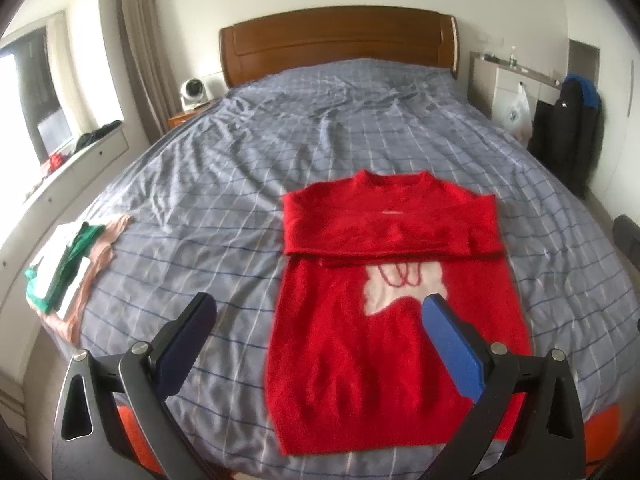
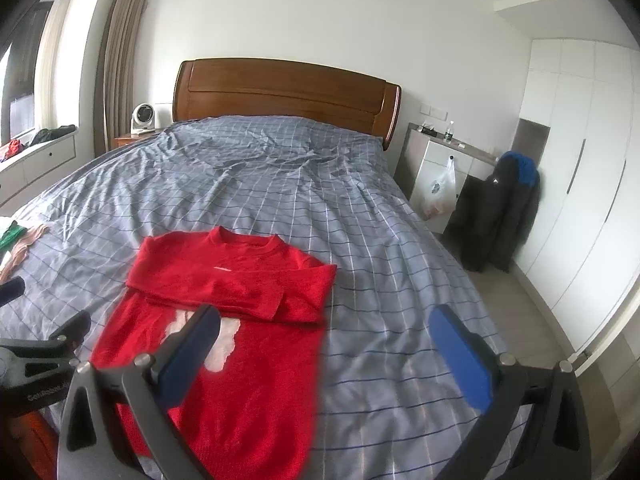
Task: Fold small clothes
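We saw the bed (image 1: 248,168) under its grey-blue checked cover, and on its near end the red sweater (image 1: 360,360) lay flat, both sleeves folded across the chest. A stack of folded clothes (image 1: 68,268) sat at the left edge. The left gripper (image 1: 320,312) and right gripper (image 2: 324,324) hovered above, fingers apart, holding nothing.

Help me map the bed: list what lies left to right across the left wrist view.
Clothes pile → left gripper, open → red sweater → black jacket.
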### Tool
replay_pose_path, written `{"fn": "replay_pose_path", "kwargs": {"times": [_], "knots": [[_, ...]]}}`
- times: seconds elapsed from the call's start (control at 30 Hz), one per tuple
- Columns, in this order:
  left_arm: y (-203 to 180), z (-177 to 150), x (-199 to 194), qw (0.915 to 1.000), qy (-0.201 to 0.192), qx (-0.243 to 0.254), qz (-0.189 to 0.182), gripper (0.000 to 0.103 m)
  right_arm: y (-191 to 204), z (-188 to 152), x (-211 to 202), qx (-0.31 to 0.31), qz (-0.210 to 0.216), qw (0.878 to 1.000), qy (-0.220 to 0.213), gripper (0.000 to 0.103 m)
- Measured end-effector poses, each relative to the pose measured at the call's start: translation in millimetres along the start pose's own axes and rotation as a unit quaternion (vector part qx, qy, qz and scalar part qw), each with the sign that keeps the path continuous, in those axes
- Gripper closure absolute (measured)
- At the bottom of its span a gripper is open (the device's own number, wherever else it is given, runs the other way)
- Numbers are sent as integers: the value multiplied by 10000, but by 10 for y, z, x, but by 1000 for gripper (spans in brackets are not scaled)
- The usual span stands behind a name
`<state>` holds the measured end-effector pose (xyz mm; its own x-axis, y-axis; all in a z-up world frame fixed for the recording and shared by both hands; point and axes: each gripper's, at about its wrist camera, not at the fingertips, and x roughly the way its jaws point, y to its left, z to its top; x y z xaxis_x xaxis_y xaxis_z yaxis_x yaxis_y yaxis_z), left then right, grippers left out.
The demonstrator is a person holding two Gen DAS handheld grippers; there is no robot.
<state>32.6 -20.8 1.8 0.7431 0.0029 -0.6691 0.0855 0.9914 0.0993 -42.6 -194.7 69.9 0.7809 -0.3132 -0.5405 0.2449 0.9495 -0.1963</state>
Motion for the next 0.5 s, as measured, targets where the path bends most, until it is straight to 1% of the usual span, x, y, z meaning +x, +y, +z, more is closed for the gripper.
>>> {"fn": "replay_pose_path", "kwargs": {"times": [0.5], "knots": [[7, 26, -44, 10000, -59, -40, 40, 0, 81, 41, -46, -76, 176, 9998, -48, 0]]}}
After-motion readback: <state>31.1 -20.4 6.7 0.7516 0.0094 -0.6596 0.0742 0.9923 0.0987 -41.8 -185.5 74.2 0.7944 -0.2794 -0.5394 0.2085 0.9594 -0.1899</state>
